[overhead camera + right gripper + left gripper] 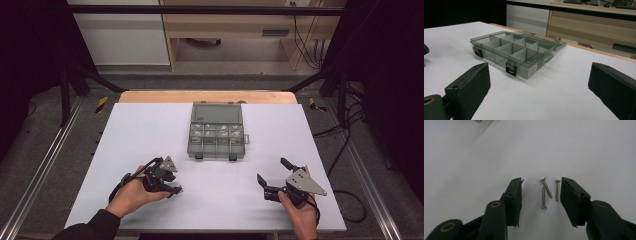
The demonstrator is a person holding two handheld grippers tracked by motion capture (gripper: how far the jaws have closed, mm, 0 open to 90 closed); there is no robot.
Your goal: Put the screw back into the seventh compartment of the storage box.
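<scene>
The left gripper (541, 192) hung low over the white table (150, 130) with its jaws spread apart and nothing between them but three small screws (547, 193) lying loose on the surface, two nearly parallel and one slanted across, none touching a jaw. The likeliest trouble was a partial catch: closing on such thin, uneven pieces could pinch one or two and flick the third away, or roll them flat under the pads so that nothing lifted. In the high view that gripper (167, 181) sat at about seven o'clock on the table. The right gripper (272, 175) rested at about five o'clock, jaws likewise wide and empty, aimed toward the compartment box (515, 51). That smoky plastic organizer (216, 136) stood open at twelve o'clock, lid laid back toward the far edge, its front latches facing the person. Broad bare table lay between both grippers and the box, so approach room was generous; the near edge, close behind both hands, was where a stray screw could drop off.
</scene>
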